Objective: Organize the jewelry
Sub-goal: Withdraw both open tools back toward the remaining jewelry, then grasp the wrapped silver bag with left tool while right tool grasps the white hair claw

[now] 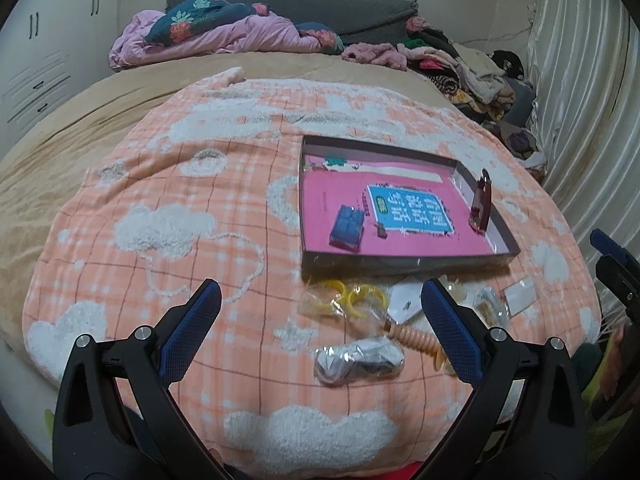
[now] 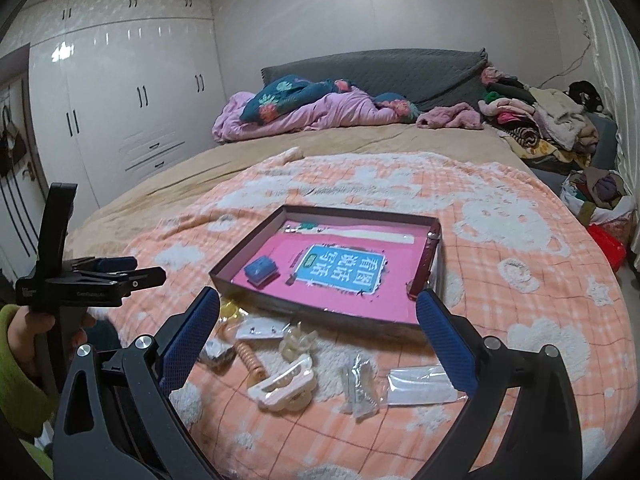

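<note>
The jewelry lies loose on the peach cloud-patterned blanket [image 1: 168, 184] over the bed, just in front of the shallow pink-lined box [image 2: 248, 262]: yellow bangles [image 1: 362, 298] in a clear wrap, a coiled peach hair tie [image 1: 416, 338], a silvery packet [image 1: 358, 360], a pale claw clip [image 2: 282, 392], and small clear sachets [image 2: 358, 390] beside a flat white packet [image 2: 420, 390]. Already inside the box are a blue case [image 1: 346, 226] and a dark red bangle [image 1: 482, 200] leaning on its right wall. Expect everything to be light; the film wraps look slippery and will likely crumple, so pinch a wrap by its edge or across its middle. The claw clip is stiff plastic; take it across the body, not the teeth. The soft blanket will give under pressure, so press down gently. Your left tool [image 1: 320, 312] is spread wide, holding nothing, poised above the bangles and silvery packet. Your right tool [image 2: 318, 322] is likewise wide apart and empty, framing the clip and sachets, touching none.
</note>
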### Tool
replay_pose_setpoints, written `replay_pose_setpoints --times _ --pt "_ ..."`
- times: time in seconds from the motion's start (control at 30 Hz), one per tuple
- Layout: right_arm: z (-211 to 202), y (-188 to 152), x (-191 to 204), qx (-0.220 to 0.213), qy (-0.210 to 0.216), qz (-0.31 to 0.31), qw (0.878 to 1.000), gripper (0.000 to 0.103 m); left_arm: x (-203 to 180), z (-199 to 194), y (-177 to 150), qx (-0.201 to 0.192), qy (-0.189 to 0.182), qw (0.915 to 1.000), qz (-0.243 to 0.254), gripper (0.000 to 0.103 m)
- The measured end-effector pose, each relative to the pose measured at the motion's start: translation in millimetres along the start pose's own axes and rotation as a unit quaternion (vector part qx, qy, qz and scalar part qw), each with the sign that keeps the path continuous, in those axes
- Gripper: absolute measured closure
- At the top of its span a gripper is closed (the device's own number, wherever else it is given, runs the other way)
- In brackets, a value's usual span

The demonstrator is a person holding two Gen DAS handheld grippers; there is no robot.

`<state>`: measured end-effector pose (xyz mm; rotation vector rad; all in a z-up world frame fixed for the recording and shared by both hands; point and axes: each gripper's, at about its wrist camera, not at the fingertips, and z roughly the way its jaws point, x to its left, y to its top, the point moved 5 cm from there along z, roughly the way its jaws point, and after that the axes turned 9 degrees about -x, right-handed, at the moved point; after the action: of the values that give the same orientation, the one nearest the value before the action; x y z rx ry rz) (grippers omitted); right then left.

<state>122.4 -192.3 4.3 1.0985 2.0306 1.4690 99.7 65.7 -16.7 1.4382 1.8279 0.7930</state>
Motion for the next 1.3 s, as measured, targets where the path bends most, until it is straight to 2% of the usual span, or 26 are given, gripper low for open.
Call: replay_pose_setpoints --times 0.53,0.93,1.3 --pt "18 -44 23 0.058 0.016 -0.045 0.997 0.005 2 10 -39 0.042 0.000 0.9990 0.012 0.009" --pt "38 -75 19 0.101 0.015 -0.057 0.993 0.005 -8 32 -76 0.100 -0.033 0.9944 -0.005 0.009" --pt "55 -101 20 0.138 0.021 -0.080 0.987 0.005 -22 56 -89 0.128 -0.048 0.9907 -0.006 0.009"
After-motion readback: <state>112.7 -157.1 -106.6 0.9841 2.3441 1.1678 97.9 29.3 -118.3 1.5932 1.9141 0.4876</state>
